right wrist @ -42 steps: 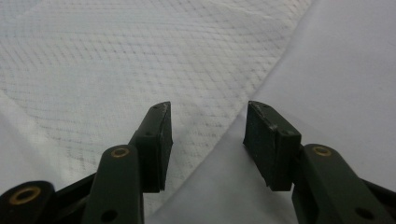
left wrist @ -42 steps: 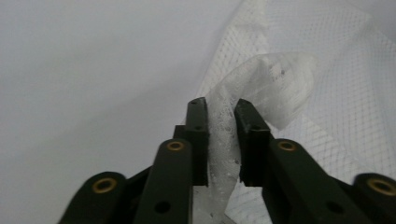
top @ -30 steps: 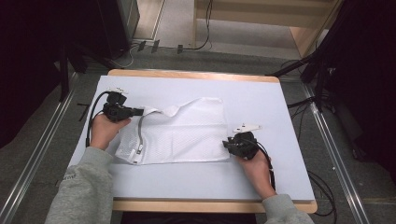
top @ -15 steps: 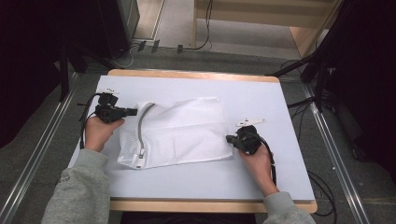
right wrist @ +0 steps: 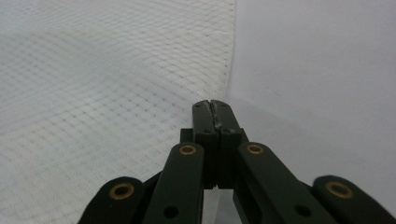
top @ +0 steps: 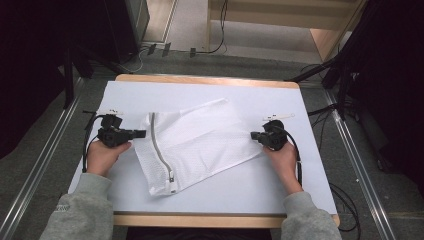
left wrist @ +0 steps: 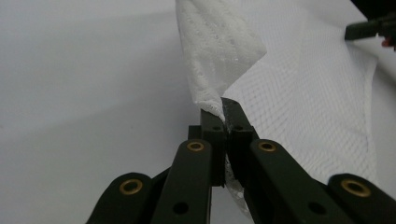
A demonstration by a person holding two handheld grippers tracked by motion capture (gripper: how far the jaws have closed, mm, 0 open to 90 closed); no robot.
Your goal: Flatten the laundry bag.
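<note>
Grey carpeted floor with cables and metal rails around a wooden-edged table [top: 205, 80]. Tabletop covered by a white sheet [top: 280, 190]. Dark equipment and stands to left and right, a pale wood shelf unit at far right.

White mesh laundry bag [top: 200, 142] lies on the sheet, between the two grippers, skewed so its long axis runs from near-left to far-right. Grey zipper [top: 161, 152] runs along its left end, pull tab near the front corner. Fabric mostly flat; upper left corner lifted and folded.

Left gripper [top: 142, 133], held in the person's left hand [top: 102, 155], sits at the bag's upper left corner. In the left gripper view its jaws are pressed together on a pinch of the mesh [left wrist: 219, 109]; the cloth rises from the tips in a folded peak and spreads away to the right. Tip of the other gripper shows at the top right corner of that view.

Right gripper [top: 254, 135], in the right hand [top: 282, 157], sits at the bag's right edge. In the right gripper view [right wrist: 214, 106] jaws are closed tip to tip, the bag's hem [right wrist: 231, 60] just beside and ahead of them; cannot tell whether any mesh is caught between them. Bag fills the left of that view, bare sheet the right.

Grey sleeves enter from the bottom corners of the high view.
</note>
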